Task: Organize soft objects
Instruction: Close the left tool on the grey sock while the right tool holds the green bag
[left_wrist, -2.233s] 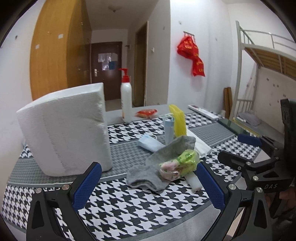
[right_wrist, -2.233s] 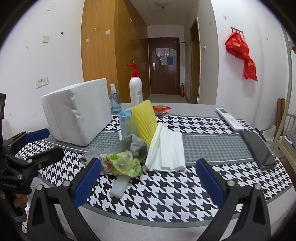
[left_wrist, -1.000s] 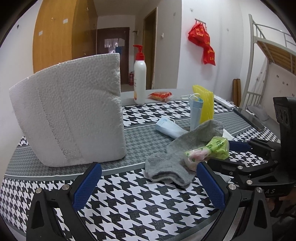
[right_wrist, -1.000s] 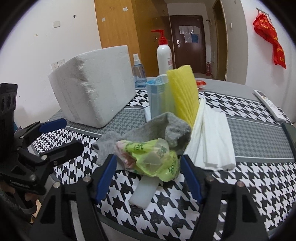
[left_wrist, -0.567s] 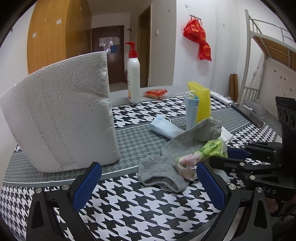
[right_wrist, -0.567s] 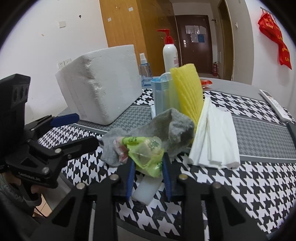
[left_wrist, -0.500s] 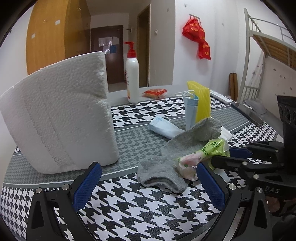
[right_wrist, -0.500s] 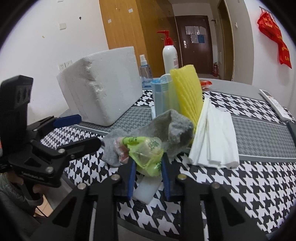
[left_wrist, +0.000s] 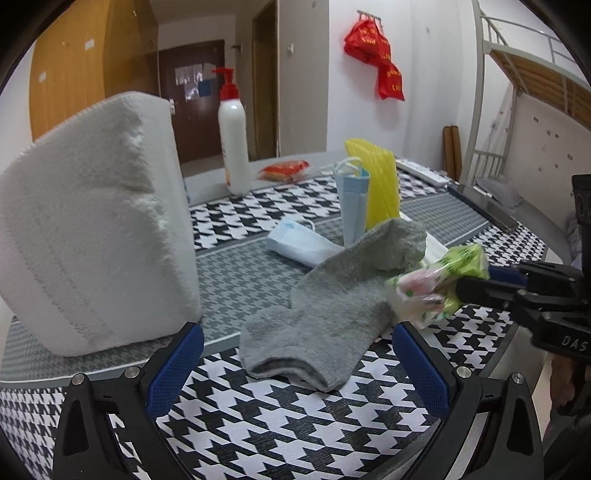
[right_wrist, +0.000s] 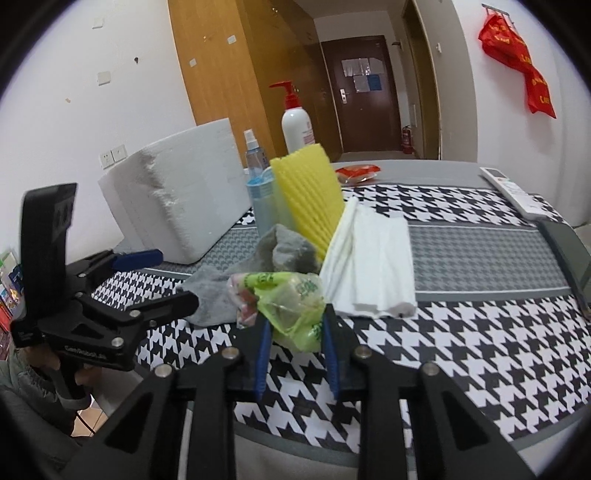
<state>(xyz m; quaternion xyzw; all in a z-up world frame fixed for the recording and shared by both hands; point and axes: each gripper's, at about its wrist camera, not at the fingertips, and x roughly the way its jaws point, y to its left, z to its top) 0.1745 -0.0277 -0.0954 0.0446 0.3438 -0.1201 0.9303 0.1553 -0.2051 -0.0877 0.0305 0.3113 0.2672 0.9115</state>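
My right gripper (right_wrist: 295, 325) is shut on a green tissue packet (right_wrist: 286, 304) and holds it just above the table; the packet also shows in the left wrist view (left_wrist: 437, 282), gripped from the right. A grey sock (left_wrist: 328, 310) lies spread on the houndstooth tablecloth, also seen in the right wrist view (right_wrist: 236, 280). My left gripper (left_wrist: 295, 362) is open and empty in front of the sock's near end. A blue face mask (left_wrist: 299, 245) lies behind the sock. Folded white tissues (right_wrist: 373, 269) lie to the right.
A large white paper-towel pack (left_wrist: 96, 236) stands at the left. A yellow foam sleeve (right_wrist: 306, 192) and upright blue masks (left_wrist: 352, 206) stand mid-table. A pump bottle (left_wrist: 232, 144), spray bottle (right_wrist: 255, 151), red packet (left_wrist: 284, 170), remote (right_wrist: 511, 190) and phone (right_wrist: 565, 247) lie further back.
My right gripper closed on the green tissue packet and lifted it off the sock and the white block beneath. My left gripper moved closer to the sock.
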